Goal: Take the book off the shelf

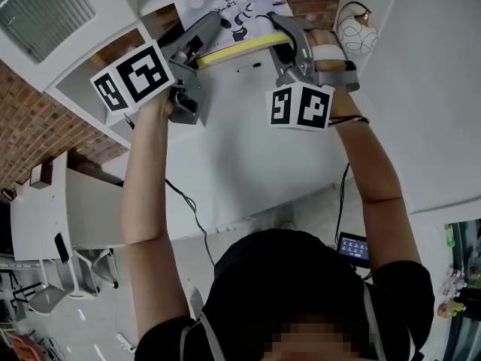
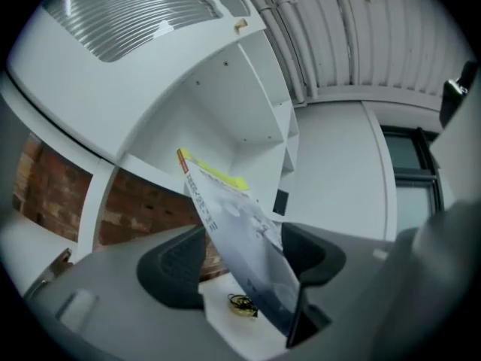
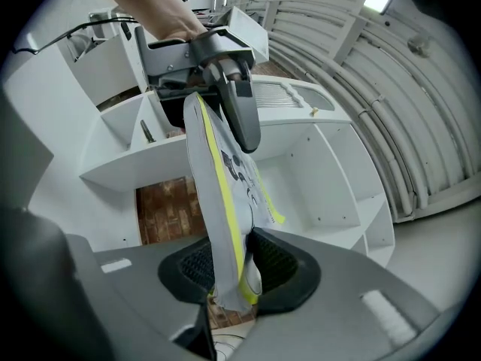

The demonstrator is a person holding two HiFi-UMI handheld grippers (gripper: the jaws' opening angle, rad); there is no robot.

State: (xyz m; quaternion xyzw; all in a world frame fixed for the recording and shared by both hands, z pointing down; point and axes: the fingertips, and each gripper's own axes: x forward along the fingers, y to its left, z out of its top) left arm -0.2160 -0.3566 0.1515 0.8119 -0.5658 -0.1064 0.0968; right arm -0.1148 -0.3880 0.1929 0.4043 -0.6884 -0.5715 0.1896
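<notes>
**Book (image 3: 218, 201) pinched by the right fingers (image 3: 279, 265) in front of the shelf (image 3: 331, 171)**

The right gripper's (image 3: 233, 271) fingers are closed on one end of the book. A dark ribbed pad presses each side, and the yellow strip along the book's edge runs up out of the grip. The left gripper's (image 2: 242, 265) fingers (image 2: 174, 271) stand wide apart. The book slants through the gap between them and neither pad presses on it.

In the right gripper view, one left finger lies along the book's far end, with a hand (image 3: 154, 6) behind it. In the head view both grippers are held high, side by side, on the person's outstretched arms (image 1: 146, 194). The pale, illustrated cover spans the space between them.

The book hangs in the air in front of the white shelf's open compartments. A brick wall (image 2: 143, 205) shows behind some of them. A round, wire-patterned ornament (image 1: 355, 27) sits in a compartment just beside the right gripper.
</notes>
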